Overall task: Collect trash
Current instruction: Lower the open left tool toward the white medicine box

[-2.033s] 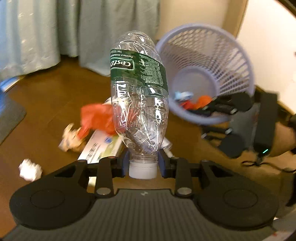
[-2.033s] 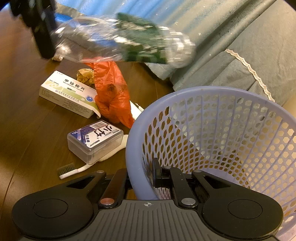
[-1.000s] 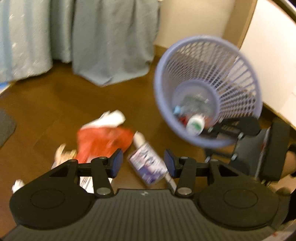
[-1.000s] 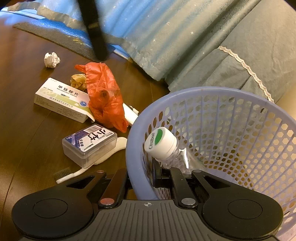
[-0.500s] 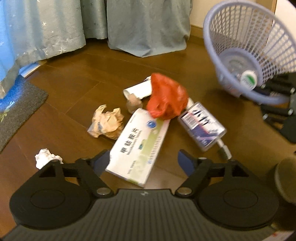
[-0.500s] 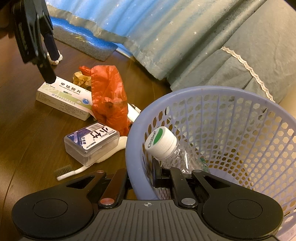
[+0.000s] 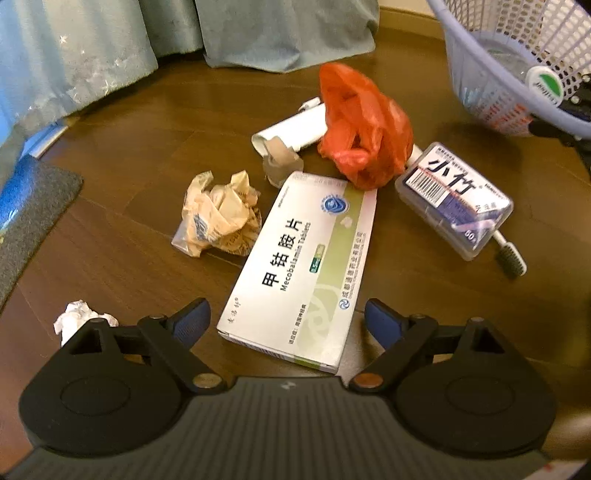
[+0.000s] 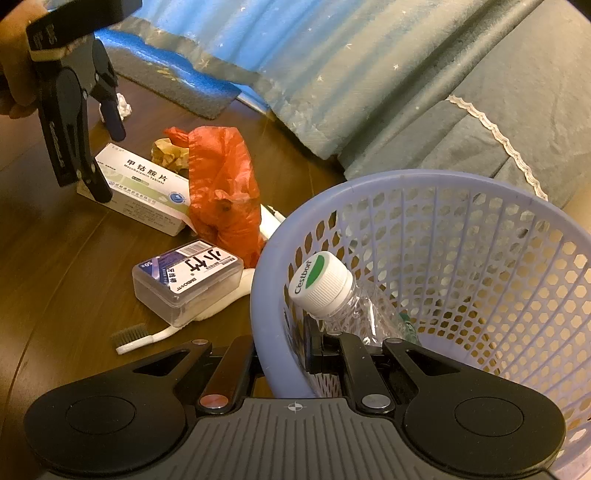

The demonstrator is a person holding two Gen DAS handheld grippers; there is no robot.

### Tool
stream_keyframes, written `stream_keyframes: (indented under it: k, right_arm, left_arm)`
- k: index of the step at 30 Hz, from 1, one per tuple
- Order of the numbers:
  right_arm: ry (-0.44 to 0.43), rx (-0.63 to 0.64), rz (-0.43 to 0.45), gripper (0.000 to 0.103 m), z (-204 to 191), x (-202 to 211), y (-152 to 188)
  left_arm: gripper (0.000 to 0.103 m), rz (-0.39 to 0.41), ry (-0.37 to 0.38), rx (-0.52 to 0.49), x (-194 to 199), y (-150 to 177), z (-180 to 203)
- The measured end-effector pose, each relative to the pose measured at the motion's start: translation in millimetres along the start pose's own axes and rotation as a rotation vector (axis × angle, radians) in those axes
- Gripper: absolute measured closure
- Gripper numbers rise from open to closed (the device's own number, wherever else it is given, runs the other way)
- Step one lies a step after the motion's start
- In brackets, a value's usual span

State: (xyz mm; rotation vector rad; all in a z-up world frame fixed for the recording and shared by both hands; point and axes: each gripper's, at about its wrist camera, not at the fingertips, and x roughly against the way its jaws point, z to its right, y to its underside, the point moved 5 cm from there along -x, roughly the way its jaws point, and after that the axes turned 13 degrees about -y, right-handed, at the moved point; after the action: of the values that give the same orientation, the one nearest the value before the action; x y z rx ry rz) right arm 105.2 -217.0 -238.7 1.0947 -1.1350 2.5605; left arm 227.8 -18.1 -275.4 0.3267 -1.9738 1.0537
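Low over the wooden floor, my left gripper [image 7: 286, 321] is open, its blue-padded fingers on either side of the near end of a white and green medicine box [image 7: 303, 266]. The right wrist view shows this left gripper [image 8: 109, 160] above the same box [image 8: 147, 184]. My right gripper [image 8: 280, 350] is shut on the rim of the lilac mesh basket [image 8: 406, 181]. A clear water bottle [image 8: 332, 288] with a white cap leans inside the basket. Beyond the medicine box lie a red plastic bag [image 7: 364, 122], a crumpled tan wrapper [image 7: 218, 216] and a clear plastic box [image 7: 454, 199].
A toothbrush [image 7: 509, 254] pokes out from under the clear box. A white tube [image 7: 295, 129] lies behind the red bag, and a small white paper ball [image 7: 79, 319] is by my left finger. A grey mat [image 7: 33, 206] and hanging blue-green fabric [image 7: 280, 33] border the floor.
My left gripper let go of the water bottle, which now lies in the basket. It then opened wide and came down to the medicine box. The right gripper has kept its hold on the basket.
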Motion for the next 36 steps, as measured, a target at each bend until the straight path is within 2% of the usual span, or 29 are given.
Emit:
stream_keyframes:
  k: [4,11,19,26,36]
  right_arm:
    - [0.001,-0.001,0.0,0.099,0.0,0.0,0.1]
    - [0.001,-0.003,0.001,0.099,0.5,0.3,-0.5]
    - [0.002,-0.008,0.0,0.099,1.4,-0.6,-3.0]
    - [0.001,-0.003,0.0,0.099,0.2,-0.3,-2.2]
    - [0.0,-0.003,0.0,0.099,-0.8,0.2,-1.4]
  left_arm:
    - [0.029,-0.016,-0.002,0.0,2.6,6.1,1.4]
    - [0.029,-0.078,0.027,0.021,28.8,31.1,12.4]
    - [0.03,-0.053,0.074,-0.04,57.0,56.0,41.9]
    - [0.027,-0.019,0.086,-0.052,47.2,39.7,43.9]
    - [0.024,0.005,0.105,-0.139,29.8,31.9,51.8]
